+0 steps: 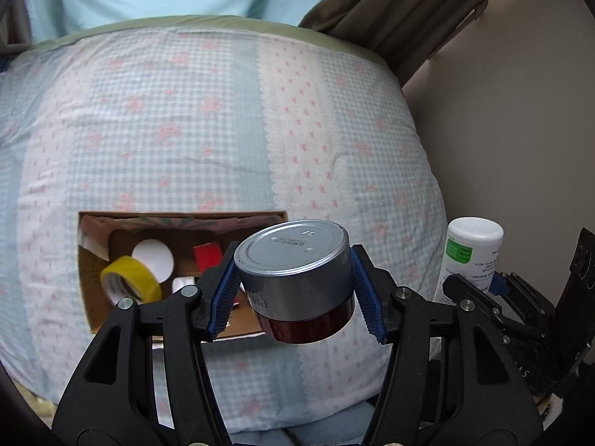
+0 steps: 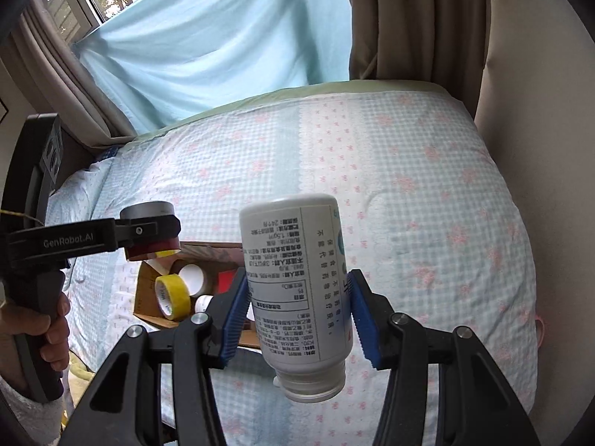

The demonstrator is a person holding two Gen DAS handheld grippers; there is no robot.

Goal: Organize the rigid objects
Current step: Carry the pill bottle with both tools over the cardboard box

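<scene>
My left gripper (image 1: pixel 295 290) is shut on a silver can (image 1: pixel 297 275) with a dark red band at its lower end, held in the air above the bed. My right gripper (image 2: pixel 297 319) is shut on a white bottle (image 2: pixel 297 290) with printed text, held upside down with its cap toward me. In the right wrist view the left gripper (image 2: pixel 148 236) and its can (image 2: pixel 148 210) hang at the left, over an open cardboard box (image 2: pixel 147 290). The box (image 1: pixel 89 297) holds a yellow tape roll (image 1: pixel 130 278), a red item (image 1: pixel 206 254) and white round pieces (image 1: pixel 153 258).
The bed carries a blue-and-white checked cover with pink flowers (image 1: pixel 186 130). A beige wall (image 1: pixel 520 130) and brown curtains (image 1: pixel 390 7) close off the right side, and a light blue cloth (image 2: pixel 223 37) hangs at the head. A hand (image 2: pixel 52 327) holds the left gripper's handle.
</scene>
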